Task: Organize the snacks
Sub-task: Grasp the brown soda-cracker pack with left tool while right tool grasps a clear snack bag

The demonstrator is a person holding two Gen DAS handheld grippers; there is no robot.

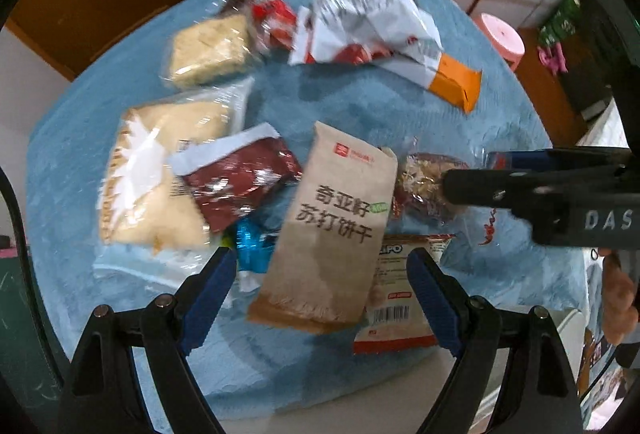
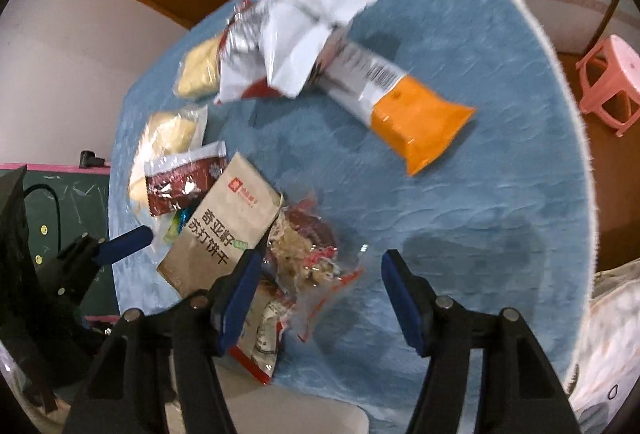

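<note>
Surface: you are working over a blue fleecy cloth [image 1: 360, 102] spread on a table, with wooden furniture and a pink stool [image 2: 610, 82] behind it.

Pile: the snacks lie loose and overlapping toward the near-left of the cloth, so nothing looks sorted yet; I judge you are at the very start.

Brown cracker pack [image 1: 332, 226]: it lies on top of the heap, tilted across a blue foil sweet [image 1: 254, 244] and a red-and-white pack with a barcode [image 1: 394, 310]. Being uppermost, it seems the easiest first pick.

Left gripper [image 1: 324, 284]: your jaws are spread wide, straddling the lower end of the brown cracker pack from above; the pads do not press on it.

Right gripper [image 2: 320, 290]: its jaws are apart with nothing pinched. Between them lies the clear bag of shredded snack [image 2: 308, 254], and its left pad sits just beside the brown pack's edge.

Dark red pack [image 1: 240, 182]: it rests on a large pale wafer pack [image 1: 156, 174], left of the brown pack.

Far items: a white crumpled bag [image 1: 368, 22] and an orange-ended pack [image 2: 416, 126] lie apart from the heap, well clear of both grippers.

Risk: your two grippers work close together; if both close now, overlapping packs may drag one another.
</note>
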